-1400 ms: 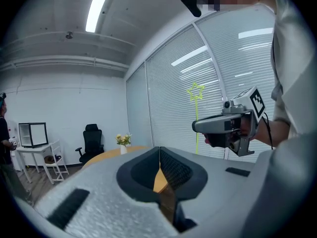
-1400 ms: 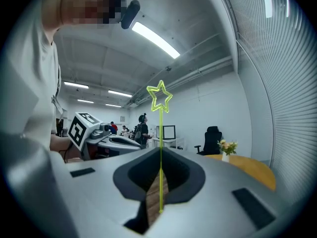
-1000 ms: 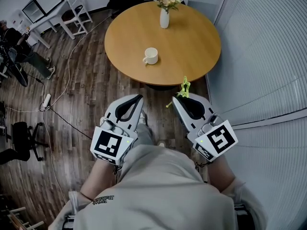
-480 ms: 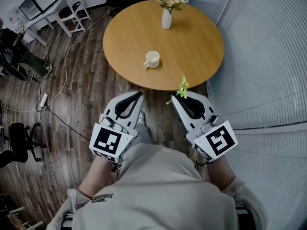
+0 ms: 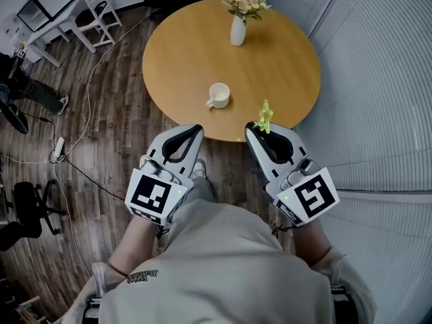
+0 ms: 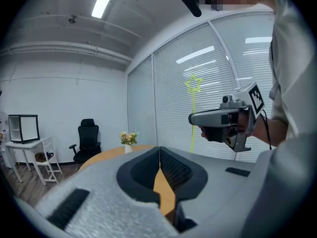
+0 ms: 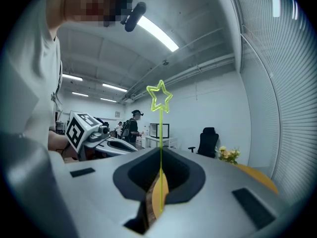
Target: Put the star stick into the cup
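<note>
Pinching star stick (image 7: pixel 160 133) upright, right tongs (image 7: pixel 160 153), cup (image 5: pixel 219 94) well apart

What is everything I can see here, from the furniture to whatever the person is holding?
Table: one, round, wooden, ahead of the person.
Cup: one, white, on the table's near half.
Vase: one, white, holding flowers, near the table's far edge.
Star stick: one, yellow-green, upright in the right gripper.
White chair: one, far left.
Black office chair: one, on the floor at left.
Blinds: pale grey, along the right.
Left gripper: grey, jaws together, empty.
Right gripper: grey, shut on the stick.
</note>
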